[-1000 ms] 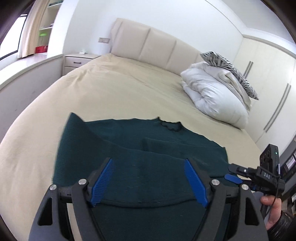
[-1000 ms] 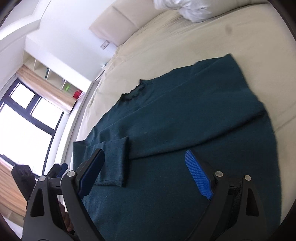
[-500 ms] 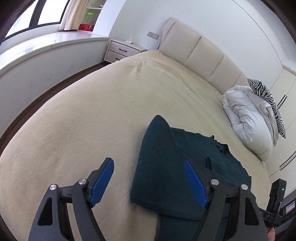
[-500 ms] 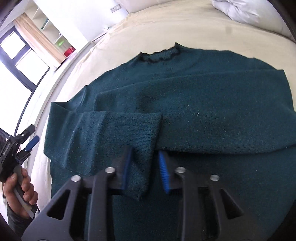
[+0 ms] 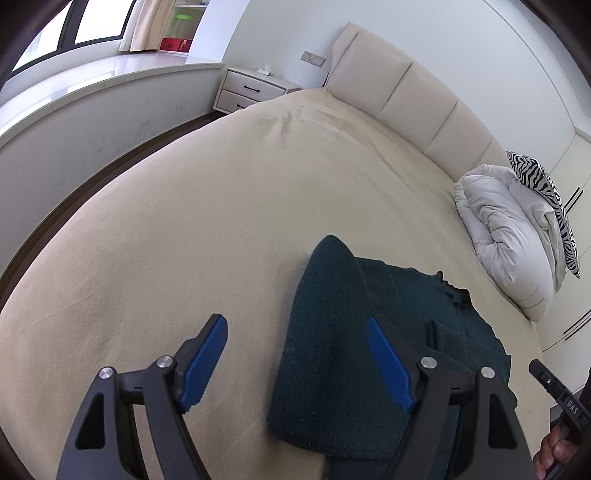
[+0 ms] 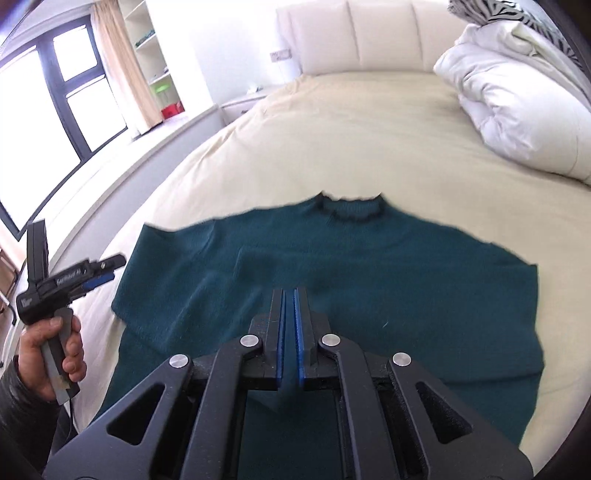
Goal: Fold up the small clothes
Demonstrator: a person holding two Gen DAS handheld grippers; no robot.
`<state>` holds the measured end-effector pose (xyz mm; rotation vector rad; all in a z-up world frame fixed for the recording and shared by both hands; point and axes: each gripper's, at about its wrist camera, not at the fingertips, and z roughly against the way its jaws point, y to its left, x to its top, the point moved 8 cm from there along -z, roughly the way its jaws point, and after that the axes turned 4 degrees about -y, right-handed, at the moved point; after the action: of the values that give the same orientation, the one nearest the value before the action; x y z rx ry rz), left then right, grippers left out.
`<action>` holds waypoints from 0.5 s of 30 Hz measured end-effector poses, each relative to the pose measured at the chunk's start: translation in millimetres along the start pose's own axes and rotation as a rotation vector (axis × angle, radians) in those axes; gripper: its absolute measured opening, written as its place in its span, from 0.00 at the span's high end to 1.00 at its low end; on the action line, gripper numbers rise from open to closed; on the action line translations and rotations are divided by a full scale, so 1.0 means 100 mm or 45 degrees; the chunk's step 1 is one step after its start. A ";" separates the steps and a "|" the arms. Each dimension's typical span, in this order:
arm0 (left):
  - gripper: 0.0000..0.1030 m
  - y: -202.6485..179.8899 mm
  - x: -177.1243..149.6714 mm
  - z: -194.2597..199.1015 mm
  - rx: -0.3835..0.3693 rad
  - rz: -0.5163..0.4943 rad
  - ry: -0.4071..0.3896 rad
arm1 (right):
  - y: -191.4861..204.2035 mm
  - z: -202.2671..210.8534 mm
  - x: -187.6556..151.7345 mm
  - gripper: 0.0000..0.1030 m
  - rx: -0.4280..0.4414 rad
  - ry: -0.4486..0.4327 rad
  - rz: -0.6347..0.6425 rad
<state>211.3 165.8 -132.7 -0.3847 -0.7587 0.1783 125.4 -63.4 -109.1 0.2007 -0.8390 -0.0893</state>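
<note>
Teal knit: my dark teal knitted sweater (image 6: 369, 266) lies flat on the cream bedsheet (image 6: 332, 129), its frilled round collar (image 6: 349, 206) pointing toward the padded beige headboard (image 6: 354, 33).

Right tool: I see my right gripper (image 6: 290, 325) with its blue pads all but touching. A fold of dark cloth shows just below the pads, so I judge it pinches a layer of the sweater, though the grip itself is partly hidden.

Left tool: my left gripper (image 5: 295, 362) hangs spread wide, holding nothing. One pad is over the bare sheet, the other over the sweater's folded-in sleeve (image 5: 332, 325).

Step in hand: I judge this to be drawing a pinched sleeve or side panel across the body.

Doing it well: I keep the pinch low and carry the cloth level, so the knit drags nothing beneath it. I aim the new crease parallel to the sweater's side edge.

Left tool's job: I would bring it down to pin the sleeve edge, so the soft knit cannot creep.

Risk: loose knit stretches and sags, so a fast pull may skew the fold.

Clearance: the rumpled white duvet (image 6: 524, 107) sits well apart.
</note>
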 end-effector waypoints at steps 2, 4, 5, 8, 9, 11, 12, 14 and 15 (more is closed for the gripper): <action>0.23 -0.02 0.03 -0.03 0.003 -0.010 0.000 | -0.17 0.06 0.13 0.97 -0.006 -0.042 -0.045; 0.23 -0.04 0.04 -0.07 0.012 -0.020 0.005 | -0.36 0.06 0.19 0.97 0.004 -0.047 -0.104; 0.23 -0.05 0.03 -0.09 0.007 -0.024 0.010 | -0.42 0.03 0.18 0.97 0.034 -0.030 -0.130; 0.23 -0.04 -0.05 -0.15 0.013 -0.023 0.033 | -0.50 -0.11 0.02 0.92 0.124 0.063 -0.222; 0.23 -0.03 -0.09 -0.17 0.011 -0.018 0.044 | -0.50 -0.20 -0.08 0.91 0.134 0.111 -0.243; 0.23 -0.01 -0.14 -0.19 0.014 -0.019 0.058 | -0.46 -0.35 -0.27 0.86 0.192 0.203 -0.309; 0.23 0.00 -0.16 -0.19 0.015 -0.022 0.061 | -0.43 -0.41 -0.37 0.72 0.224 0.245 -0.345; 0.23 0.02 -0.17 -0.18 0.019 -0.027 0.064 | -0.39 -0.47 -0.49 0.60 0.233 0.254 -0.384; 0.23 0.04 -0.16 -0.18 0.021 -0.024 0.064 | -0.35 -0.49 -0.57 0.60 0.250 0.265 -0.394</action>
<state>212.1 159.4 -156.4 -0.3652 -0.7106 0.1568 124.6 -81.4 -189.9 0.5161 -0.6034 -0.2719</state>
